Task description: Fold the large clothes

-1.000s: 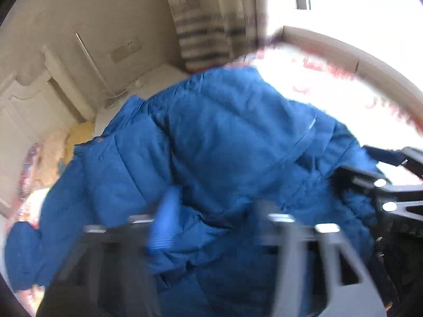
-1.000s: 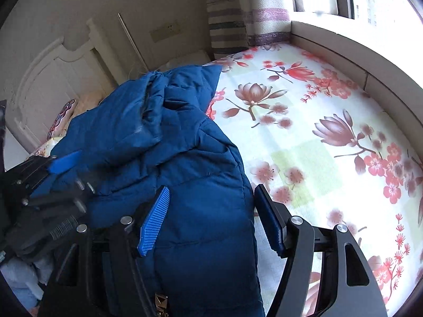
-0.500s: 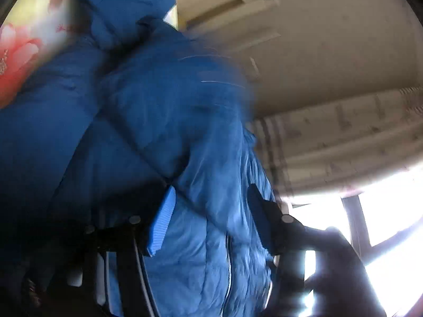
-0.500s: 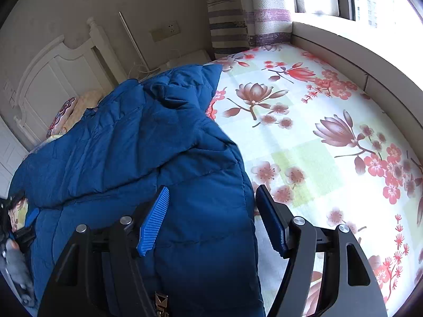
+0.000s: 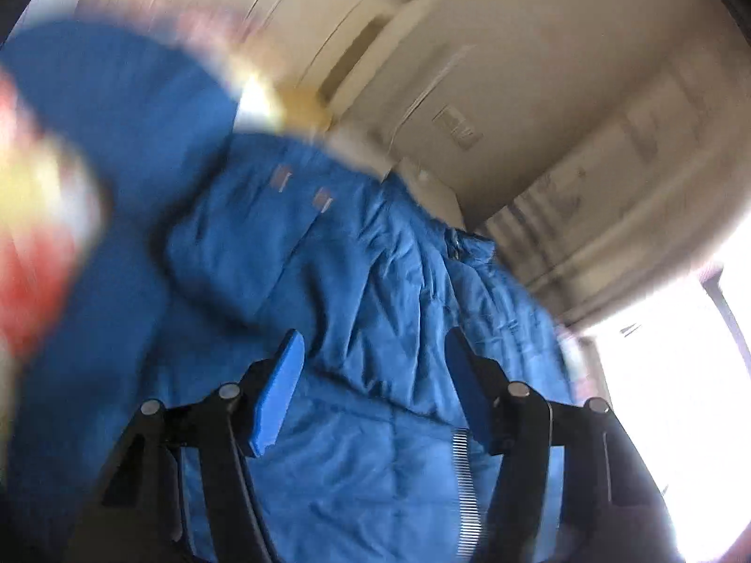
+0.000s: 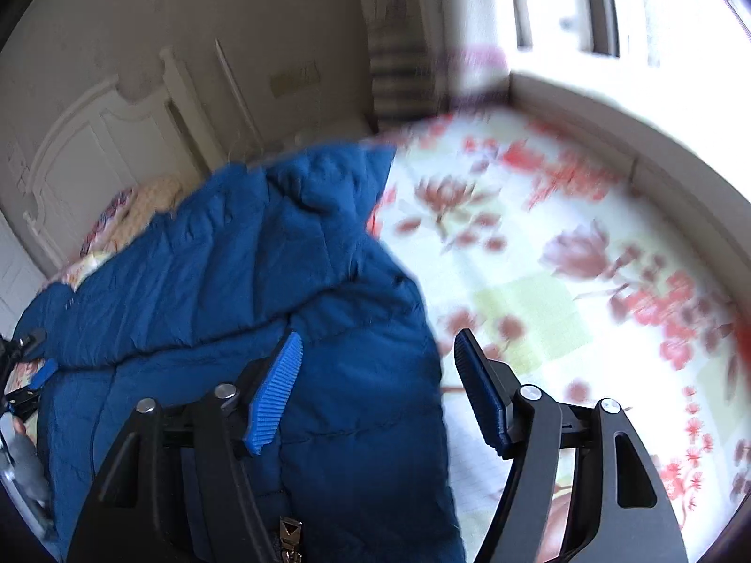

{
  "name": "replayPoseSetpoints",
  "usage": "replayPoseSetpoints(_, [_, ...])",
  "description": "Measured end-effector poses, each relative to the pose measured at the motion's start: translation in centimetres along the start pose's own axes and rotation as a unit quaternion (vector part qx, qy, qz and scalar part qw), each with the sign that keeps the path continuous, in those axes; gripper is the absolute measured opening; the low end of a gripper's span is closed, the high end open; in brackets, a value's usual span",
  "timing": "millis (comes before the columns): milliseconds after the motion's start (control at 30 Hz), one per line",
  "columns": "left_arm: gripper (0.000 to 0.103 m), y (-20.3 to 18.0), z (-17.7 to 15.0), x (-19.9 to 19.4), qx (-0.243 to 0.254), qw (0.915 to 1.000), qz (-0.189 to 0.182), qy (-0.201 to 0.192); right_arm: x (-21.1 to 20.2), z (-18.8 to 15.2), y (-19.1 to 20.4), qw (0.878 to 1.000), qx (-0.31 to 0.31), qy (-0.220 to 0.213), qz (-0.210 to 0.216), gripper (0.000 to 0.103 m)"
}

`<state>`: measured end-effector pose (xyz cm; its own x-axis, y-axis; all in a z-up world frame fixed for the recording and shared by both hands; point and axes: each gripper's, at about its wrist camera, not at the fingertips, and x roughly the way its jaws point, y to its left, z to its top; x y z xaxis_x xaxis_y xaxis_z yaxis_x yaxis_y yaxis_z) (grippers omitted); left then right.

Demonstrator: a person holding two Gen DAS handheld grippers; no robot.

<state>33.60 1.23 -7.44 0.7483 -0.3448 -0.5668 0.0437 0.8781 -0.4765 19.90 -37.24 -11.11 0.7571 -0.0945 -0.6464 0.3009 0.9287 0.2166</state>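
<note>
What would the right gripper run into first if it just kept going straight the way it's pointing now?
Most likely the blue padded jacket: the open right gripper points down at its right edge, where it meets the floral bedsheet. Depth is unclear, so it may clip the sheet instead.

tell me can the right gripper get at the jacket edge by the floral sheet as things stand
Probably yes. The right gripper hangs open just above the blue jacket, whose edge lies between its fingers next to the floral sheet. Nothing covers that edge, and the left gripper sits far off at the jacket's other side.
</note>
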Motion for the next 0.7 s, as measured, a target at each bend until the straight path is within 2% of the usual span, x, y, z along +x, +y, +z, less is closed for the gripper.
replayPoseSetpoints(33, [0.07,-0.9,-0.4,0.0,0.028,0.9995,0.011,-0.01,-0.7,0.0,0.3,1.0,-0.008,-0.019,0.001,0.063])
replayPoseSetpoints(67, [0.073,-1.3,-1.0,0.5,0.034,0.9994,0.006,-0.002,-1.1,0.0,0.7,0.999,-0.019,-0.03,-0.001,0.062])
replayPoseSetpoints(100, [0.074,-1.1,-1.5,1.3,0.024,0.9996,-0.005,0.018,-1.5,0.0,1.2,0.999,-0.031,-0.041,-0.001,0.062])
replayPoseSetpoints(200, [0.074,-0.6,-1.5,2.9,0.003,0.999,0.007,0.045,-2.3,0.6,3.8,0.995,-0.083,-0.052,0.021,0.062])
replayPoseSetpoints(267, [0.076,0.4,-1.3,3.0,-0.003,0.9989,0.002,0.046,-1.9,1.3,5.8,0.992,-0.117,-0.034,0.03,0.062])
replayPoseSetpoints(367, [0.08,0.5,-1.3,3.0,0.011,0.9988,0.008,0.047,0.6,2.4,9.3,0.984,-0.172,0.025,0.041,0.062])
replayPoseSetpoints(500, [0.081,0.8,-1.1,2.9,0.022,0.9986,0.01,0.046,4.2,3.1,13.1,0.972,-0.228,0.047,0.026,0.061])
replayPoseSetpoints(567, [0.082,1.4,-1.0,2.6,0.013,0.9989,0.005,0.046,6.9,3.5,12.5,0.976,-0.206,0.068,-0.02,0.058])
replayPoseSetpoints(600, [0.082,1.3,-0.9,2.7,0.008,0.9989,0.004,0.046,8.2,3.8,10.6,0.983,-0.155,0.093,-0.029,0.057])
replayPoseSetpoints(633, [0.082,1.3,-0.7,2.7,0.004,0.9989,0.003,0.046,8.4,4.1,8.8,0.99,-0.107,0.095,-0.014,0.053])
replayPoseSetpoints(667, [0.082,1.5,-0.7,2.6,0.003,0.9989,0.002,0.046,8.2,4.2,7.9,0.992,-0.083,0.093,-0.012,0.044])
replayPoseSetpoints(700, [0.082,1.5,-0.7,2.6,0.004,0.9989,0.002,0.046,7.8,4.4,7.0,0.994,-0.061,0.093,-0.007,0.043])
